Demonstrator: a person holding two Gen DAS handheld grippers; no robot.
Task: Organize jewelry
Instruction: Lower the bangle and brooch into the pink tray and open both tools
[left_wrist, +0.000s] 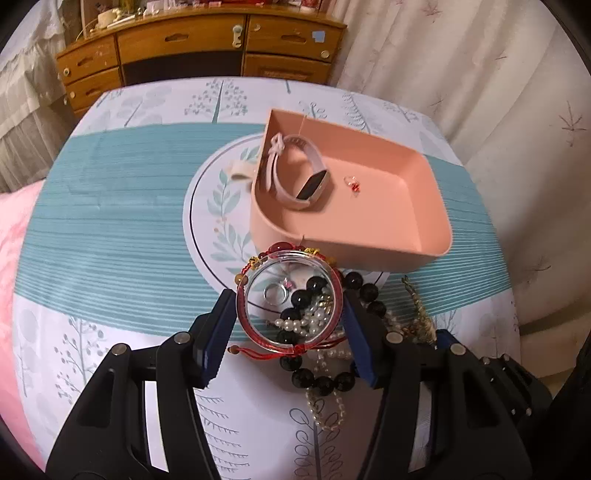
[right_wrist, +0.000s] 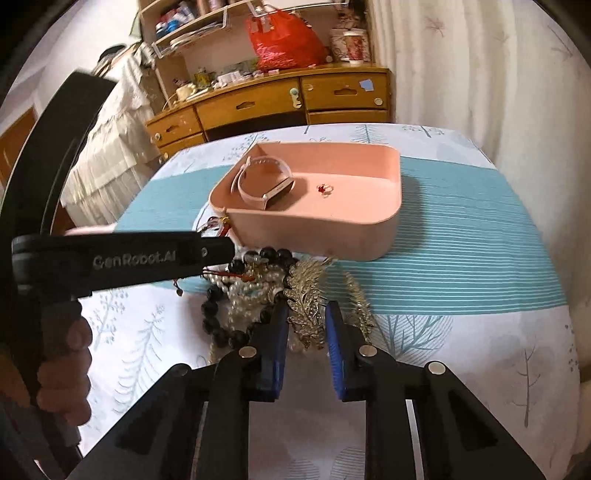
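On the patterned tablecloth, toward the left, the left gripper pinches a clear bangle across its width, a red cord bracelet looped about its rim. Just beneath lies the tangled pile: black beads, pearl strand, a silver ring. Beyond it sits the pink tray, already holding a watch and a small red-stoned ring. To the right, the right gripper has its jaws drawn close on a silvery leaf brooch. The risk, I judge, is snagging: the cord or the brooch's prongs may catch the pearls and drag the heap along, or the slick bangle may slip from the pads.
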